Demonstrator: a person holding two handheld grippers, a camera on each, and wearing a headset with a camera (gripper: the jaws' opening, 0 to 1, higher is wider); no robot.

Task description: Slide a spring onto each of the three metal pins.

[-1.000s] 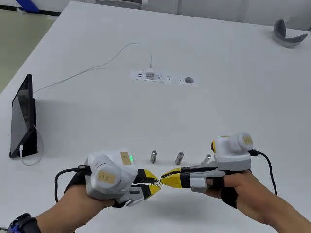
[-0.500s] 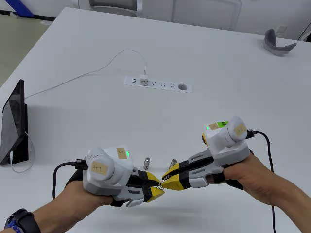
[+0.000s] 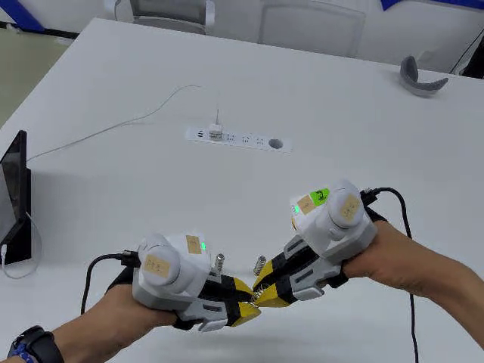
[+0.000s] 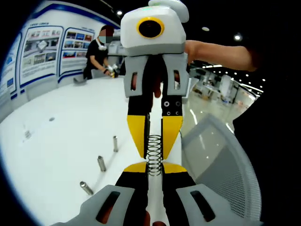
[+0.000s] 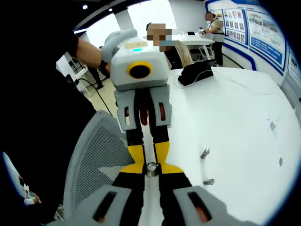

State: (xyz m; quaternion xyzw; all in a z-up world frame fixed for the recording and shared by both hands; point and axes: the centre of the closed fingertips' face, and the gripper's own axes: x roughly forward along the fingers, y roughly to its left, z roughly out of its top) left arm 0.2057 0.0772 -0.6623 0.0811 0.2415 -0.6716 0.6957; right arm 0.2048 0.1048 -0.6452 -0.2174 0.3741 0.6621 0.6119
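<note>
**A:** Where is the spring?

**B:** Closest to us, held above the counter (image 3: 363, 151) between the two sets of tongs, which meet tip to tip. In the left gripper view the spring (image 4: 154, 153) runs straight from the left tongs (image 4: 154, 168) up into the right tongs (image 4: 155, 141).

**A:** How far open are they?

**B:** Both are almost closed. The left tongs pinch the spring's near end between their yellow tips. The right tongs sit tight on either side of its other end. In the right gripper view that end looks like a small metal ring between the yellow tips.

**A:** And the hands?

**B:** The left hand (image 3: 125, 314) and the right hand (image 3: 389, 257) each wrap a handle, low over the counter's near edge.

**A:** The pins?

**B:** The pins (image 4: 101, 163) stand on the counter just beyond the tips. The left gripper view shows a row of three. I cannot tell whether any of them carries a spring.

**A:** Farther out?

**B:** A white power strip (image 3: 236, 139) lies mid-counter, with a cable (image 3: 113, 125) trailing off to the left. A dark screen (image 3: 13, 197) stands at the left edge. A grey curved piece (image 3: 420, 78) sits near the far right corner.
</note>
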